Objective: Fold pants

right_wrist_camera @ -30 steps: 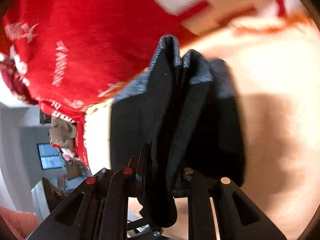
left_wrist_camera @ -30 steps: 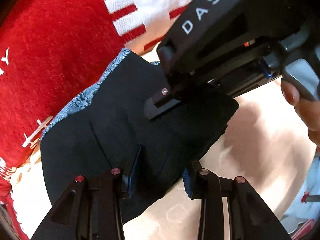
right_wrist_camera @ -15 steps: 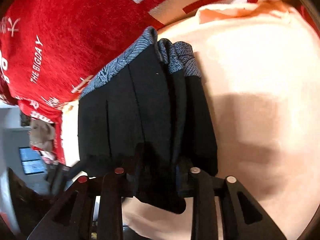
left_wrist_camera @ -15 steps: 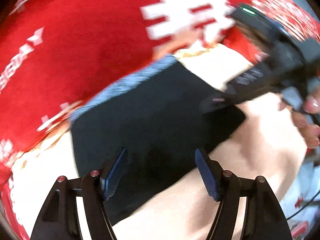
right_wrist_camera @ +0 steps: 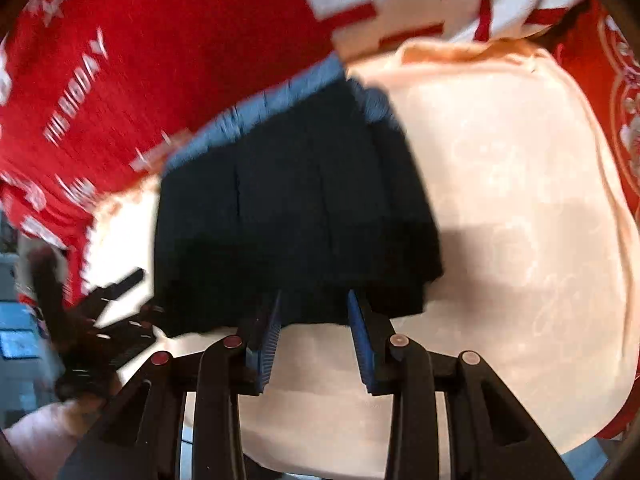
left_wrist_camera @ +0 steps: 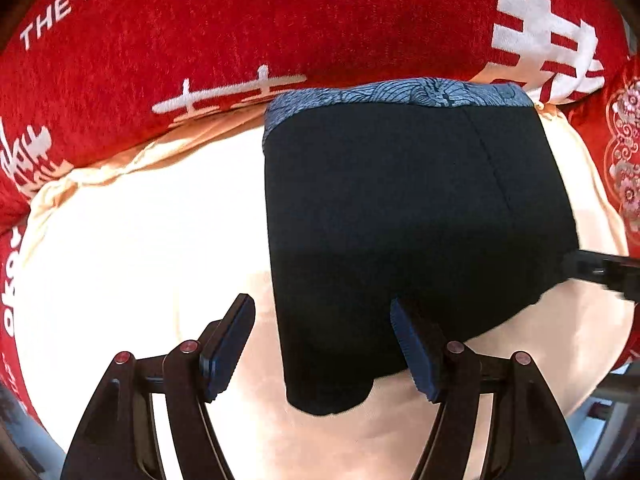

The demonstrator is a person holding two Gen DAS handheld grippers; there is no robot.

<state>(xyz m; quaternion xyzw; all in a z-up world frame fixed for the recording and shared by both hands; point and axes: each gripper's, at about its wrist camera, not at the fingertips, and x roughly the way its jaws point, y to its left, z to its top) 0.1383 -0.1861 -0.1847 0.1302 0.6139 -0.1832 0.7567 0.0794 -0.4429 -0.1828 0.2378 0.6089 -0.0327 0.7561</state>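
Lying folded pants (black) beneath parted left gripper

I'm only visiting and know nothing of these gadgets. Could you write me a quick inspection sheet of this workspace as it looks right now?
Surface: pale peach cloth, bare around the garment.
Job's things: black pants, folded compact, lying flat; blue patterned waistband along the far edge.
Clutter: red blanket with white lettering behind the pants.
Grippers: left hand-held gripper open above the pants' near edge; right hand-held gripper open at the near edge, jaws just been opening, not pinching the cloth.
Cables: nothing seen.
Surroundings: dim room at the right view's left edge, too blurred to read.
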